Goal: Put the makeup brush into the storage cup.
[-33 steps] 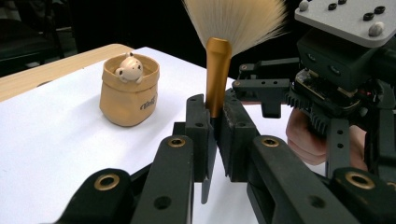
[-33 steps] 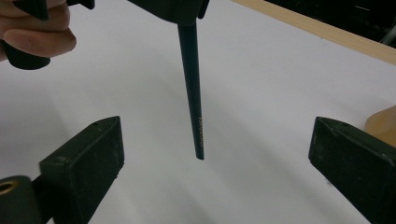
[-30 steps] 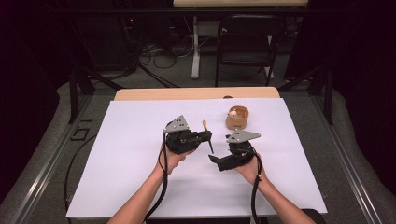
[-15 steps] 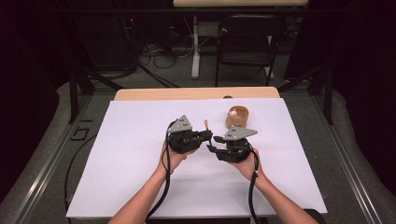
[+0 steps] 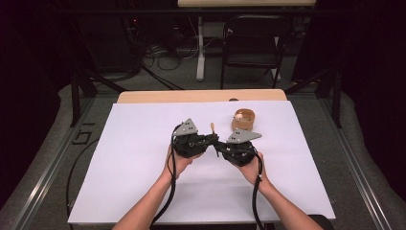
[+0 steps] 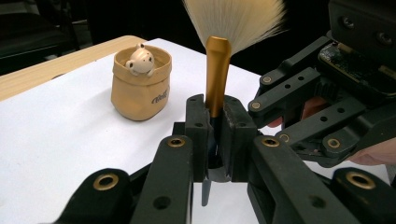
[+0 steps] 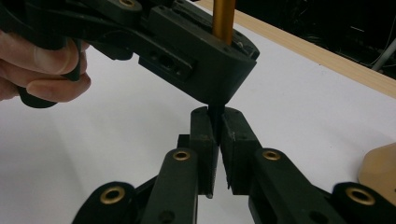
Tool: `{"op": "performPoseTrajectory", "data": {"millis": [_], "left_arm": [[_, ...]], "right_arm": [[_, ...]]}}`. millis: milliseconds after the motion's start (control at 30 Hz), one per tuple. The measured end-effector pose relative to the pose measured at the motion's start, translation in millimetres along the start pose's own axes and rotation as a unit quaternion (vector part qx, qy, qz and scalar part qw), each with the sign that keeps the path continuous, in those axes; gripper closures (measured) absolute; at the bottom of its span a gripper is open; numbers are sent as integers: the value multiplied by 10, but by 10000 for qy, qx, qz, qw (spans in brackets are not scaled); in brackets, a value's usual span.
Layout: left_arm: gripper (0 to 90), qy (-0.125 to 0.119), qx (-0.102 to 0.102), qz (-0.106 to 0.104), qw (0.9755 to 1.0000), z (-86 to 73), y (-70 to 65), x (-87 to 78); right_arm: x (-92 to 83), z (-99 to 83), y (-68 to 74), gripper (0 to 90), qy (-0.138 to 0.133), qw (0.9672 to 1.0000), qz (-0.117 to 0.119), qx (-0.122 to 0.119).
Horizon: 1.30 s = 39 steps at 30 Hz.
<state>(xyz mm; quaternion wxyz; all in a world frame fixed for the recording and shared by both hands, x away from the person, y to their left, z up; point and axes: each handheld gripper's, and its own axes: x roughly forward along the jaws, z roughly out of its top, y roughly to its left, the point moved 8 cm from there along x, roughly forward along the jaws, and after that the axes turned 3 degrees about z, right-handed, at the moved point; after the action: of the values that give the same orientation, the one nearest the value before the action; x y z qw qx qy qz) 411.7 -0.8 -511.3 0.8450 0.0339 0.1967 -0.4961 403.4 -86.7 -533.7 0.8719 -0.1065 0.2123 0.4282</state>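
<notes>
**Over the white sheet: both grippers clamped on one brush**

At the middle of the table (image 5: 143, 96), above the white sheet (image 5: 119, 182), your two hands bring the grippers nose to nose. Your left gripper (image 6: 215, 135) is clenched on the makeup brush (image 6: 218, 74): in the left gripper view its pads press on either side of the gold ferrule, the brush stands upright between them, and the pale bristles fan out above. The dark handle passes down through the jaws and sticks out below them.

Your right gripper (image 7: 216, 140) has just been closing, with that dark lower handle between its jaws. In the right gripper view the pads now pinch the thin dark tip directly beneath the left gripper's body, so both tools grasp the same brush, yours on the left at the ferrule, yours on the right at the handle end. The high view shows the brush (image 5: 212, 128) rising at the junction of the left gripper (image 5: 207, 141) and right gripper (image 5: 221, 146), clear of the sheet.

The tan pot (image 6: 140, 86) with a small bear figure (image 6: 141, 59) on its rim stands on the sheet just beyond the grippers, apart from both. In the high view the pot (image 5: 243, 120) sits behind your right hand (image 5: 251, 165). Your left hand (image 5: 179, 160) wraps its gripper from below. Cables trail back along both forearms toward the near edge.
</notes>
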Motion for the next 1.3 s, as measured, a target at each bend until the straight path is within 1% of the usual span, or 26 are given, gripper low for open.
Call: {"op": "performPoseTrajectory", "data": {"millis": [33, 67, 100, 133, 167, 267, 333, 367, 433, 533, 567, 600, 667, 833, 967, 1067, 1167, 1233, 1300], "left_arm": [[811, -8, -12, -3, 10000, 0, -1, -1], [770, 13, -2, -3, 10000, -2, 1, -4], [718, 37, 34, 54, 10000, -5, 9, -10], [703, 19, 60, 40, 10000, -3, 16, -24], [664, -13, 40, 25, 10000, 1, 22, -38], [550, -25, 36, 87, 10000, 3, 74, -93], [447, -3, 29, 190, 9998, -4, 109, -126], [413, 16, 86, 259, 9996, -11, 132, -153], [340, 42, 125, 375, 9992, -26, 159, -185], [272, 96, 242, 511, 9984, -65, 204, -253], [250, 99, 250, 567, 9980, -76, 213, -266], [238, 152, 289, 592, 9977, -99, 227, -289], [200, 196, 303, 677, 9971, -141, 251, -318], [150, 332, 374, 808, 9955, -261, 303, -382], [131, 353, 307, 940, 9945, -363, 361, -432], [120, 414, 303, 1025, 9934, -424, 392, -462], [111, 500, 376, 1116, 9918, -473, 407, -487], [106, 521, 407, 1109, 9916, -510, 413, -501], [102, 545, 424, 1154, 9909, -541, 424, -517]], "right_arm": [[-1, 4, 1, 842, -23, 10000, -5, -2], [-8, 3, 1, 842, 1, 10000, -14, -25], [-10, 7, 1, 842, -8, 10000, -18, -42], [-13, 7, 0, 842, 4, 10000, -24, -46], [-16, 3, -4, 842, 22, 10000, -33, -44], [-22, -13, -17, 842, 50, 10000, -35, -26], [-24, -21, -30, 842, 58, 10000, -49, -13], [-26, -24, -35, 842, 62, 10000, -50, -19], [-32, -25, -47, 842, 55, 10000, -71, -14], [-47, -29, -66, 842, 61, 9999, -93, -11], [-54, -30, -76, 842, 58, 9999, -101, -3], [-59, -32, -83, 842, 55, 9999, -100, -8], [-75, -36, -101, 842, 64, 9999, -123, 5], [-106, -40, -132, 842, 60, 9999, -151, 10], [-128, -37, -157, 842, 49, 9998, -176, -1], [-140, -35, -163, 843, 49, 9998, -172, 4], [-155, -35, -174, 843, 68, 9998, -189, -3], [-163, -33, -181, 842, 63, 9998, -190, -6], [-174, -30, -190, 843, 52, 9998, -193, -7]]}}
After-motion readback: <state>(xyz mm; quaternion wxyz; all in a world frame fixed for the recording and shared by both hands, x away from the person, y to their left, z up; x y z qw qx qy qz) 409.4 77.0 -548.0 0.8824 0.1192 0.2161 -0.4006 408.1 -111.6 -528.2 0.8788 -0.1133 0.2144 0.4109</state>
